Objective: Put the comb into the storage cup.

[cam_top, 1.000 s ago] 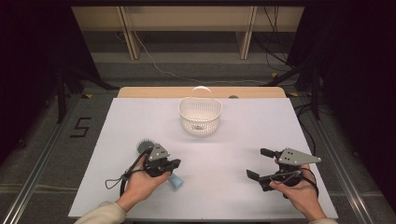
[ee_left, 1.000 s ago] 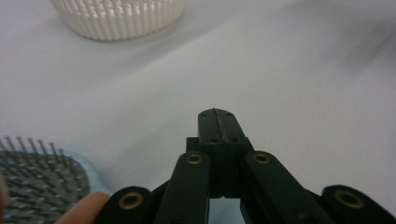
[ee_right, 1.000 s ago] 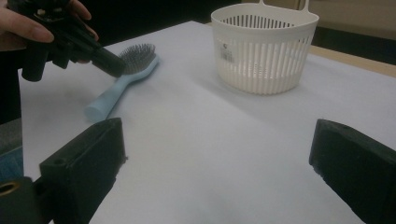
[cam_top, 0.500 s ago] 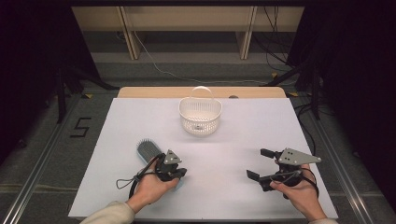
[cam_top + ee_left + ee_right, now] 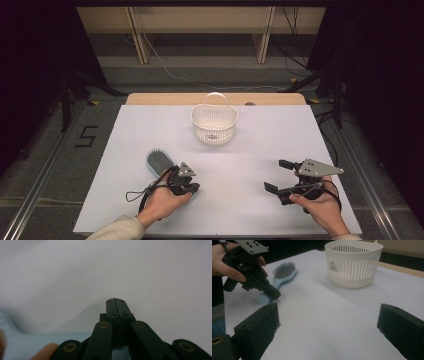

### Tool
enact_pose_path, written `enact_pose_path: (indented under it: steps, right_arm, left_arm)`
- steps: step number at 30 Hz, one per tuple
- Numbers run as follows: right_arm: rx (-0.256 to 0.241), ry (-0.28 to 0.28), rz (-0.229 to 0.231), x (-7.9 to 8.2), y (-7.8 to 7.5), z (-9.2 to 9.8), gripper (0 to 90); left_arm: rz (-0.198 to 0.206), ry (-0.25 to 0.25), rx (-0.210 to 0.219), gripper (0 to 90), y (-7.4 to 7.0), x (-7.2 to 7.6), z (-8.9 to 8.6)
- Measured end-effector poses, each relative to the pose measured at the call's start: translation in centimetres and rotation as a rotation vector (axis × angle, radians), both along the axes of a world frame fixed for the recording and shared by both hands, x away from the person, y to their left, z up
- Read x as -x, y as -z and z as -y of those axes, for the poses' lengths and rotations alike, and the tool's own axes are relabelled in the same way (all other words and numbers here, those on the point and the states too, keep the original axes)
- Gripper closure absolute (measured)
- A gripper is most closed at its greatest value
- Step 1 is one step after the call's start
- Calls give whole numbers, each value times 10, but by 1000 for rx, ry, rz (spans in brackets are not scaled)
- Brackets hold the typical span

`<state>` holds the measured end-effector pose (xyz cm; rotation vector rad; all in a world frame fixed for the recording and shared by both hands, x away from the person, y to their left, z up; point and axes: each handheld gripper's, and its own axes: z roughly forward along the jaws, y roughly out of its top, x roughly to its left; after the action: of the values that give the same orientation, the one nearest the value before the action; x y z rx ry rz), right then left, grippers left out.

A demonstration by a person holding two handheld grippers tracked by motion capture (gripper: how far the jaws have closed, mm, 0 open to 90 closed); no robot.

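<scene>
A light blue hairbrush (image 5: 159,162) lies bristles up on the white table at the near left; in the right gripper view the hairbrush (image 5: 284,271) points its handle toward the camera. My left gripper (image 5: 193,189) is shut, its tip resting down at the handle's end with nothing between the jaws. In its own view the left gripper (image 5: 115,301) shows both jaws pressed together above the table, with the blue handle (image 5: 37,340) low at the left. My right gripper (image 5: 278,175) is held open at the near right, empty; the right gripper (image 5: 327,332) shows bare table between its jaws.
A white slotted basket (image 5: 214,125) with a loop handle stands at the middle back of the table, and the basket (image 5: 353,265) is upright in the right gripper view. The table's wooden far edge (image 5: 150,98) borders a dark floor with cables.
My left gripper has slid right and a little nearer along the brush handle, uncovering the brush head. The brush and the right gripper have stayed put.
</scene>
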<state>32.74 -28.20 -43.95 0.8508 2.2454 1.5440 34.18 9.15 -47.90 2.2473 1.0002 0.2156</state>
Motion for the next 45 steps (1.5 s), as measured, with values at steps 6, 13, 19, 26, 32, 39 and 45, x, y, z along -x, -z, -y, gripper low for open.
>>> enact_pose_path:
  steps: [6, 13, 19, 26, 32, 39, 45]
  right_arm:
    - [-1, 3, -1, 0, 0, 0, 48]
    - [-2, 7, -2, 0, 0, 1, 51]
    - [-5, 9, -4, 0, 0, 2, 51]
    - [-5, 13, -5, 0, 1, 3, 51]
    - [-3, 13, -6, -1, 1, 2, 51]
    - [1, 16, -12, -1, 2, 2, 52]
    - [0, 14, -11, -1, 2, 2, 52]
  left_arm:
    - [-9, 6, -11, 897, -1, 1, -1]
    - [-34, 28, -51, 897, -4, 5, -5]
    - [-84, 40, -113, 897, -4, 13, -17]
    - [-122, 36, -157, 897, -7, 22, -36]
    - [-155, 12, -186, 896, -9, 29, -54]
    - [-193, -50, -216, 896, -11, 34, -82]
    - [-206, -109, -253, 896, -12, 35, -103]
